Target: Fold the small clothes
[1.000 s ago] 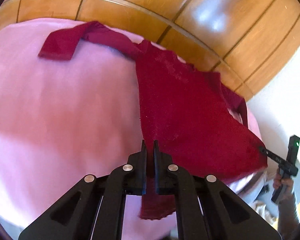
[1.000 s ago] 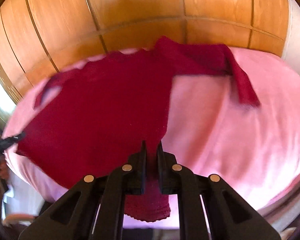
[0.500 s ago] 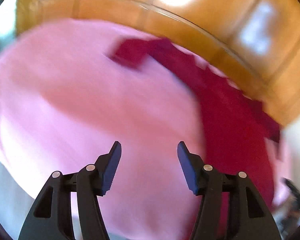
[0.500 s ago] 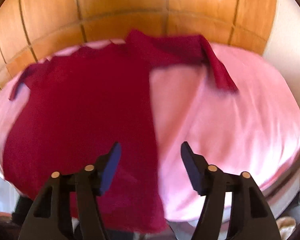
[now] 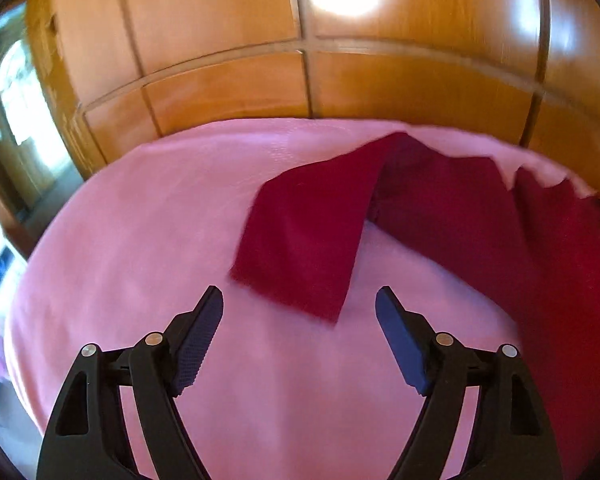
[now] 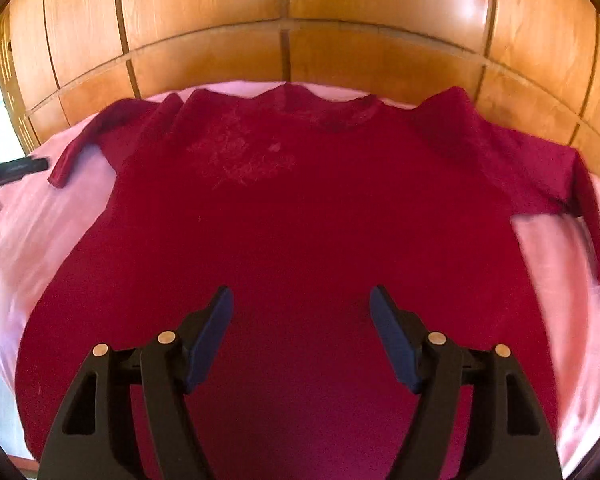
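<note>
A dark red long-sleeved sweater (image 6: pixel 300 220) lies spread flat on a pink sheet (image 6: pixel 28 232), neck toward the wooden wall, both sleeves bent down at the sides. My right gripper (image 6: pixel 301 300) is open and empty, hovering over the lower middle of the sweater's body. My left gripper (image 5: pixel 299 300) is open and empty over the pink sheet (image 5: pixel 140 220), just short of the cuff of the sweater's left sleeve (image 5: pixel 300 236). The sweater's body (image 5: pixel 560 280) runs off the right edge of the left wrist view.
A wooden panelled wall (image 6: pixel 284 20) stands right behind the far edge of the sheet. The other gripper's black tip (image 6: pixel 16 168) shows at the left edge of the right wrist view. A bright doorway (image 5: pixel 16 92) is at the left.
Both grippers were shut on the sweater's hem a second ago and have let go. The left one swung left to the sleeve. The right one moved over the sweater's body.
</note>
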### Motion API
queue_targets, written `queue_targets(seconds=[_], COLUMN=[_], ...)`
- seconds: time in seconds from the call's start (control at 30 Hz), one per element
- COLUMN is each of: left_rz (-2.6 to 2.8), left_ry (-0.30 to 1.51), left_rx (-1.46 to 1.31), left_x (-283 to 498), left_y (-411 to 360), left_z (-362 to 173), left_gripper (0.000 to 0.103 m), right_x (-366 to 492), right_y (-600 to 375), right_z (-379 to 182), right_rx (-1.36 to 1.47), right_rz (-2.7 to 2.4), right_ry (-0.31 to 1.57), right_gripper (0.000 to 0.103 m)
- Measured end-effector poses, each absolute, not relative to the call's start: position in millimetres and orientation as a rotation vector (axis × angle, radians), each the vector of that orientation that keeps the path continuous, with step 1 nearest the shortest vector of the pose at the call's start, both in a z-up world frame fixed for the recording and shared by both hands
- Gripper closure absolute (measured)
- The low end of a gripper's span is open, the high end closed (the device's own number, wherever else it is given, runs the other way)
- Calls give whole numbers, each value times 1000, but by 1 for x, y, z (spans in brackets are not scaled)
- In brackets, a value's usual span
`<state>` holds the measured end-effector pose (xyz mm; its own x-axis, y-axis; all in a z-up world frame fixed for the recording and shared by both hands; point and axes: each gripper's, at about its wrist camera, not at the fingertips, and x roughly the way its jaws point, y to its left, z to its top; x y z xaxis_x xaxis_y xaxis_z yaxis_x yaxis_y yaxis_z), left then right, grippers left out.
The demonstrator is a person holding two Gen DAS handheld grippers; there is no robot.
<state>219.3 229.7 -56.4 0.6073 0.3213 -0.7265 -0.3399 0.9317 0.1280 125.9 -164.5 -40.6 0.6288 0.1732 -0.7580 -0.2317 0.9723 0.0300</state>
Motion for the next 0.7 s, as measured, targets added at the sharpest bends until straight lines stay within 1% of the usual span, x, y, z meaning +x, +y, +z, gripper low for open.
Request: queue_targets(seconds=[0.03,0.07,0.1,0.13,0.17,0.2,0.3,0.43,0.57,0.63,0.7], left_rz=[397,418,430,446,461,466,437,308,249,262,286], left_ry=[855,869,882,907,944,968,940,964,955,966,1000], left_rx=[13,35,47,64,62,32,-66,-261,-390,-423,-426], left_x=[236,247,257,267,274,277,256,205,169,163,166], left_y=[227,228,232,238,245,254,282,326,361,376,387], left_z=[-65,-71,-77,-84,-89,-91,-70,-25,22,34,33], left_gripper=[25,28,36,70,100,100,100,100,100,100,100], right_x=[127,126,129,131,130,130,132,132,130,130,129], right_y=[-166,-168,-169,-170,-173,-176,-179,-179,-179,-179,-179], right_z=[-45,-48,-52,-55,-54,-55,-57,-57,-57,-57,-57], right_rx=[-69,-63,-53,-35,-24,-10,20,24,27,26,29], right_rz=[236,237,239,244,249,257,271,275,274,273,272], right_ry=[861,858,852,842,837,833,829,819,812,810,809], right_gripper=[30,28,26,25,25,24,23,21,21,21,21])
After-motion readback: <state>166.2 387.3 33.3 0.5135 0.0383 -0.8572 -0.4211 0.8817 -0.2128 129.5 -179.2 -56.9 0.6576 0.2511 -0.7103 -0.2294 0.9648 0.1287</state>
